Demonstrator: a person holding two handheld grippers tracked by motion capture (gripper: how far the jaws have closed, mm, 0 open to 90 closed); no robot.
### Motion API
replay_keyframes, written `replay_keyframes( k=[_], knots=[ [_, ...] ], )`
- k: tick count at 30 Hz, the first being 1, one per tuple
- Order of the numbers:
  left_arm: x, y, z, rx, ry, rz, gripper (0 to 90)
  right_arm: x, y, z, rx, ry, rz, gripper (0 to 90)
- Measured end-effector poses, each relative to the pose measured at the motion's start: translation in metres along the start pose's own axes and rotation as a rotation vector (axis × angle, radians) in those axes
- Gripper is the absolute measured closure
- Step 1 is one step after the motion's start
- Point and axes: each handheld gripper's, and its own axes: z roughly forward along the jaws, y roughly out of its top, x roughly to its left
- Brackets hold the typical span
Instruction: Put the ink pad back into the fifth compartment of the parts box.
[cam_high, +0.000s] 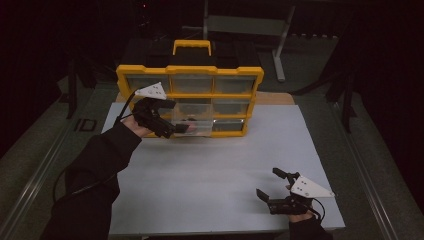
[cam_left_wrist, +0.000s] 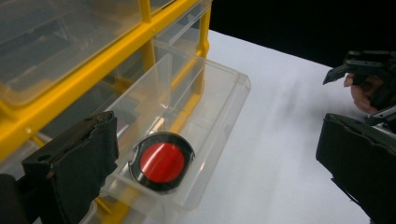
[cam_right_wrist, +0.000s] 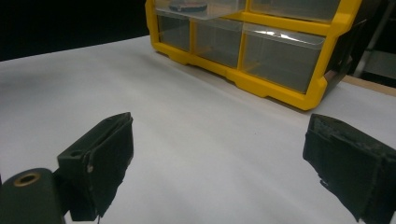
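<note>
My left tool (cam_left_wrist: 215, 154) hangs with jaws wide apart over the pulled-out clear drawer (cam_left_wrist: 205, 107) of the yellow organizer (cam_high: 190, 97); the red-and-black disc (cam_left_wrist: 161, 162) already lies inside. Closing the drawer seems left. My right tool (cam_high: 277, 187) rests spread, idle on the white surface (cam_high: 215, 175)

Clear glossy plastic drawer (cam_left_wrist: 187, 116), glossy red disc (cam_left_wrist: 161, 161), matt white table (cam_high: 225, 165).

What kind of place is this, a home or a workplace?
Probably a lab or recording workspace: dark surroundings, a white table, a yellow drawer organizer with one clear drawer pulled out, and a hand-held gripper in each hand.
</note>
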Motion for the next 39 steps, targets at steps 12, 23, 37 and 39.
replay_keyframes(
  k=[12, 23, 37, 39],
  knots=[
    [-0.006, -0.024, -0.012, -0.023, -0.012, -0.006, 0.2, 0.000, 0.001, 0.000, 0.001, -0.001, -0.005, 8.9],
    [-0.018, -0.044, -0.019, -0.036, -0.035, 0.000, 0.2, 0.000, 0.000, 0.001, 0.001, -0.001, -0.004, 9.0],
    [-0.029, -0.082, -0.021, -0.065, -0.062, -0.034, 0.2, 0.000, 0.001, 0.000, 0.000, 0.000, -0.008, 9.0],
    [-0.031, -0.087, -0.021, -0.062, -0.067, -0.038, 0.2, 0.000, 0.001, 0.001, 0.001, 0.000, -0.011, 8.9]
  ],
)
